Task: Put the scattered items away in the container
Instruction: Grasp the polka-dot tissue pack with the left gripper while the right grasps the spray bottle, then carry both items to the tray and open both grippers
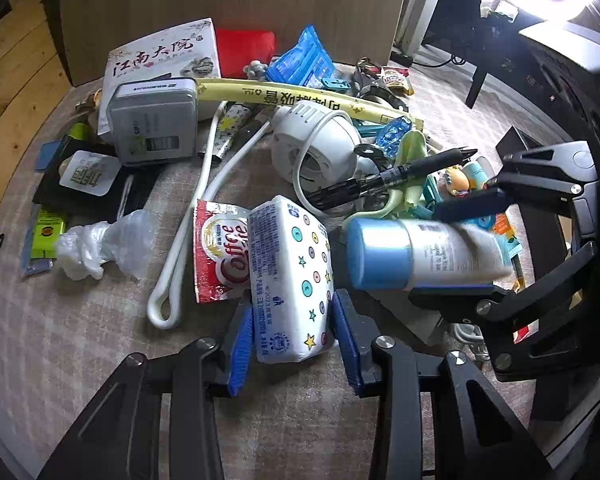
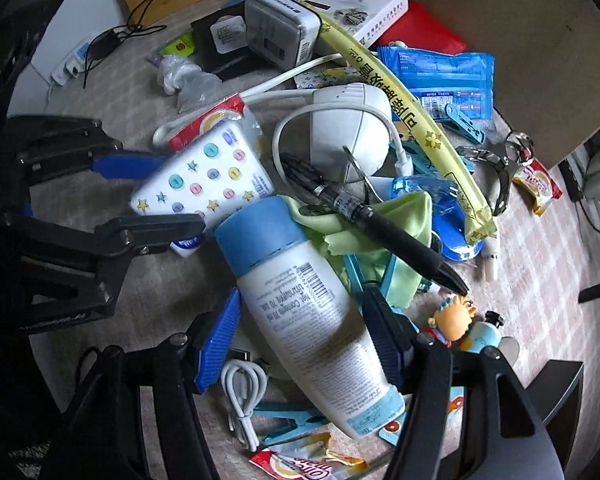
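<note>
A: Left hand-held gripper (image 1: 294, 320)?
B: Jaws apart astride the tissue pack (image 1: 288, 280), which lies on the tabletop (image 1: 100, 340); whether they press it is unclear.
A: Right hand-held gripper (image 2: 300, 340)?
B: Spread wide around the lotion tube (image 2: 304, 308), lying atop the clutter.

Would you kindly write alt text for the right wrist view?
The right gripper straddles a white tube with a blue cap, jaws open around it. Left of it, the left gripper straddles a white tissue pack printed with stars and buttons. A black pen and a white dome camera lie in the clutter beyond.
</note>
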The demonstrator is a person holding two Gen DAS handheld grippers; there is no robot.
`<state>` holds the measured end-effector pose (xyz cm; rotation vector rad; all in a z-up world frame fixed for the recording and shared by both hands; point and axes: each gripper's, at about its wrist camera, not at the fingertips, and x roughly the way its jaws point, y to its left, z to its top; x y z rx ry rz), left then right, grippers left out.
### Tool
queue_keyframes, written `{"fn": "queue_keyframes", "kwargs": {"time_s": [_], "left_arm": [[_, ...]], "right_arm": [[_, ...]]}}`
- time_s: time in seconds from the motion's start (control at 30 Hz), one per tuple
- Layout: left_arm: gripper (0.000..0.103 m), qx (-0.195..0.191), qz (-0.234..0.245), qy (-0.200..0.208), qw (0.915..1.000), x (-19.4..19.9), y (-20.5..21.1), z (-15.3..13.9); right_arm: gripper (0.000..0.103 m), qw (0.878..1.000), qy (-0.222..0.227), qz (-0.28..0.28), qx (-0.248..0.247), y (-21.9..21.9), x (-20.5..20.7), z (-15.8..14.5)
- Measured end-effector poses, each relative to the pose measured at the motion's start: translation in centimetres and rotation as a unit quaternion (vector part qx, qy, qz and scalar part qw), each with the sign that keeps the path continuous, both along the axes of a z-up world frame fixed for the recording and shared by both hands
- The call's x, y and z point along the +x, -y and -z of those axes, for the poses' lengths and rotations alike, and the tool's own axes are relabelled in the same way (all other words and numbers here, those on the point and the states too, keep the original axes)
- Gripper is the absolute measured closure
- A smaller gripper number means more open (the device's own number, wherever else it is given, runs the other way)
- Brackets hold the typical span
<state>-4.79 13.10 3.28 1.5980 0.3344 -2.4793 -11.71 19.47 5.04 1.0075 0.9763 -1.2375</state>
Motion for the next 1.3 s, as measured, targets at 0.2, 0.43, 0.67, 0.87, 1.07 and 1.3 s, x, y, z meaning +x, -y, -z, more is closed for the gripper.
{"fn": "queue_keyframes", "kwargs": {"time_s": [0.2,0.43,0.67,0.87,1.07,1.3], "left_arm": [[0.078,0.020,0.006,-0.008,0.9998,0.1,0.0,0.2],[0.079,0.022,-0.006,-0.023,0.9995,1.2,0.7,-0.4],[0.080,0.014,-0.005,-0.034,0.9993,2.1,0.3,-1.7],[0.080,0.012,-0.002,-0.049,0.9987,2.4,-0.4,-3.1],[0.080,0.010,0.016,-0.061,0.9979,1.7,-1.6,-4.6],[0.080,0.011,0.070,-0.079,0.9943,-0.1,-5.5,-6.5]], "right_arm": [[0.053,1.000,0.013,0.016,0.018,-0.5,-0.1,1.0],[0.062,0.997,0.046,0.059,-0.008,-1.1,-0.9,0.0],[0.068,0.993,0.071,0.096,-0.017,-2.7,-0.9,-0.7],[0.071,0.985,0.102,0.138,-0.036,-4.3,-1.9,-1.8],[0.071,0.971,0.137,0.189,-0.053,-6.5,-4.2,-2.8],[0.071,0.952,0.136,0.258,-0.088,-10.4,-6.2,-4.7]]}}
